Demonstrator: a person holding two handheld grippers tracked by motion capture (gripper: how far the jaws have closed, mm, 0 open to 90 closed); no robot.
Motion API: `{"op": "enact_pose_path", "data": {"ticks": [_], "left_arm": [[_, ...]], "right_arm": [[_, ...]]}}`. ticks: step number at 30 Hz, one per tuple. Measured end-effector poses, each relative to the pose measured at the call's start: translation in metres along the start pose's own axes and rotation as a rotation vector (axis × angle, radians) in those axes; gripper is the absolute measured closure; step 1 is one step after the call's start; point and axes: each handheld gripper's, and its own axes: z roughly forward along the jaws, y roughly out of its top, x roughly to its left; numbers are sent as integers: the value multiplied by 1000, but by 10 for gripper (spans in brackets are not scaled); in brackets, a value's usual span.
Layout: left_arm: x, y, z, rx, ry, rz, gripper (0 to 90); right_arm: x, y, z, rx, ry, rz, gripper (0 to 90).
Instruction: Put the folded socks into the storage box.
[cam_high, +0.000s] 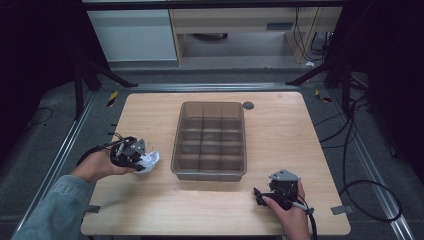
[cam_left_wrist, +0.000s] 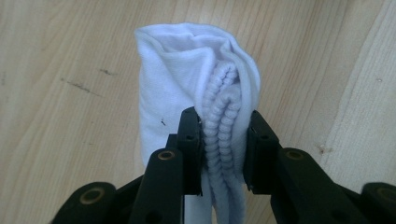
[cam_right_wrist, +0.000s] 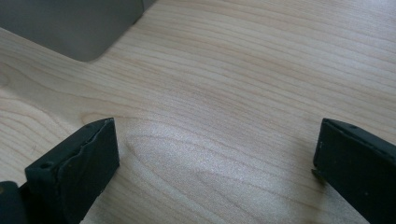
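Left gripper (cam_left_wrist: 223, 140) clamped the white rolled sock (cam_left_wrist: 187, 93) just over the table, left of the divided bin (cam_high: 210, 172) | carried level, grip firm | right gripper (cam_right_wrist: 215, 154) idled wide.

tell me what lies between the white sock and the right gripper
In the high view, the divided grey bin's near end sits between white sock and right gripper; otherwise bare table.

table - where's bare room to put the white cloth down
Bare wood: the wide strip between the bin and the table right edge, the front strip between bin and near edge, and the back left corner. Tighter: by the left gripper clamping the cloth, and the right gripper, jaws open.
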Motion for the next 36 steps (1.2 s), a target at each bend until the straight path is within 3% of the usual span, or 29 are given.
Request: {"op": "enact_pose_path", "data": {"ticks": [24,36], "left_arm": [[2,27,-47,-21,38,62,709],[2,57,-59,-27,39,108,708]], "right_arm": [[0,0,0,1,1,0,4],[0,0,0,0,0,-1,4]]}}
